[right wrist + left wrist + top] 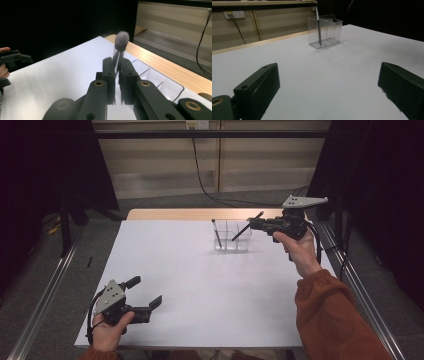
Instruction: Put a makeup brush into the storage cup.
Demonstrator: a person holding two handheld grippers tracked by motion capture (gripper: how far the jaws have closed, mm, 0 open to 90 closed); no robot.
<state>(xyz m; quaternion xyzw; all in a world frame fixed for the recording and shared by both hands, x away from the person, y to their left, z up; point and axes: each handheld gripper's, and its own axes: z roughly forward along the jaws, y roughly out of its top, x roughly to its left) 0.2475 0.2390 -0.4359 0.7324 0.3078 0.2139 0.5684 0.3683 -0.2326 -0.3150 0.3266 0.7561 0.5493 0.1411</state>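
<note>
The work in hand looks like loading brushes into the clear organizer point(231, 240), which stands on the white table point(200, 285) right of centre in the upper half of the high view. One part appears done: a thin dark pen-like stick point(216, 233) already stands leaning in the organizer's left compartment, and the left gripper view shows it there too, in the upper middle of the frame point(319, 32). The second part is under way. The right gripper point(256, 223), in the upper right of the high view, has its jaws pressed together on the handle of a makeup brush point(247, 226), which slants over the organizer's right side with its lower end at or just inside the rim; whether it has entered a compartment I cannot tell. In the right gripper view the brush's fluffy grey head point(121, 41) rises above the clamped jaws. What is left, as I judge it, is lowering the brush in and letting go. The left gripper point(147, 292) rests at the lower left, jaws spread wide and holding nothing.
</note>
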